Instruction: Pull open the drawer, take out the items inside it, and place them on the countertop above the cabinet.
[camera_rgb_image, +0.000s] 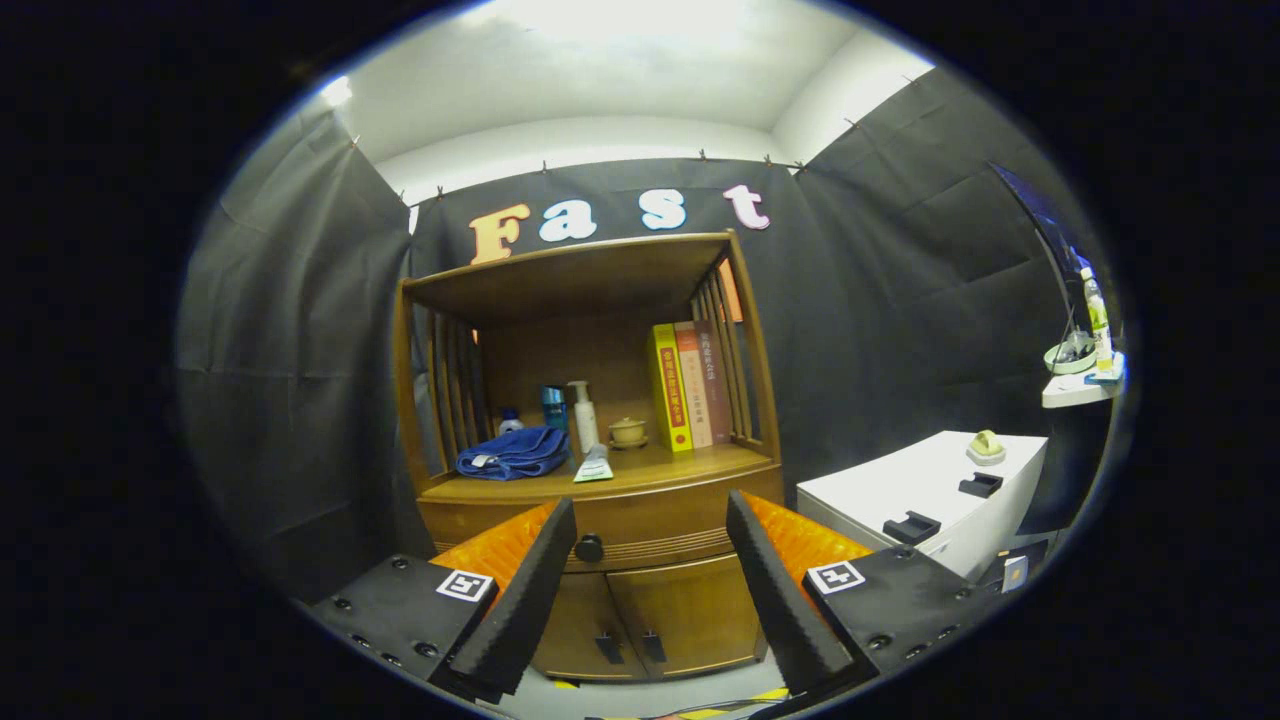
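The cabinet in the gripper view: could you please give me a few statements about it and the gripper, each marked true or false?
1. The drawer is shut. True.
2. The gripper is shut on the knob. False: its fingers are spread open, and the knob sits beyond them, near the left finger.
3. A blue cloth lies on the countertop. True.
4. The books lie flat beside the cloth. False: they stand upright at the far right of the countertop.
5. A pump bottle stands between the cloth and the books. True.
6. The two lower doors hang open. False: both are closed.
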